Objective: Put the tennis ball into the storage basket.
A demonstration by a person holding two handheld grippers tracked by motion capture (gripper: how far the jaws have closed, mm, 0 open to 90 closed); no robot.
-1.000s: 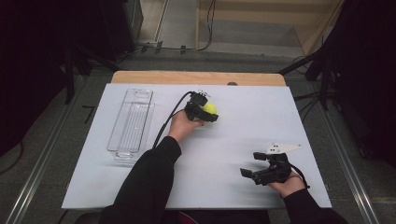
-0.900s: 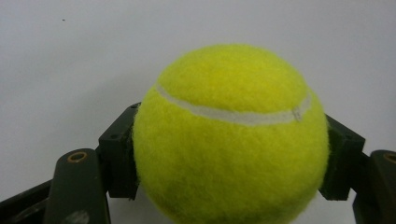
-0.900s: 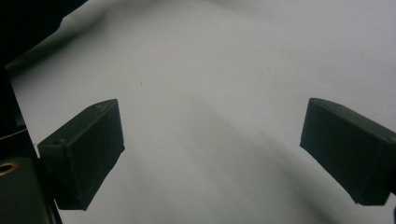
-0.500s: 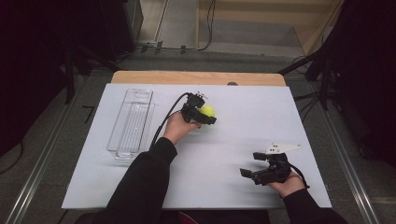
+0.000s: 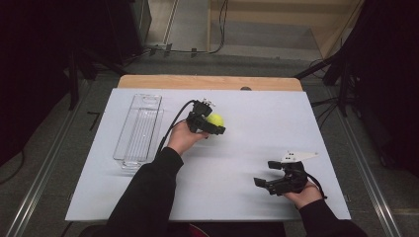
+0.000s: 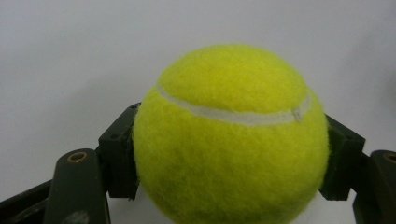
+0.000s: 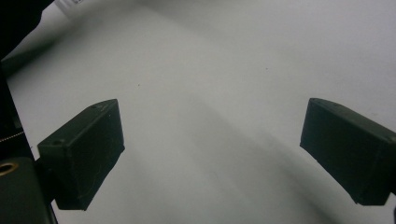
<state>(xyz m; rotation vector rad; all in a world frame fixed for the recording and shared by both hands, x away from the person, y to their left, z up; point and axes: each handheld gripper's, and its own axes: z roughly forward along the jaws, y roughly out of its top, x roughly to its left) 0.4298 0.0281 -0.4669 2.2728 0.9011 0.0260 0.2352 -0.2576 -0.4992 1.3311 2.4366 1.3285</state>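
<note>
The left gripper squeezes the ball from both sides so it cannot roll away. The ball sits mid-table, with the clear tray at its nine o'clock. The right gripper rests, its jaws apart with nothing between them.

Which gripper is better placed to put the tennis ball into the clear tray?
Left. The left gripper is already shut on the tennis ball and sits nearer the clear tray at the table's left. The right gripper is open and empty, near the front right.
</note>
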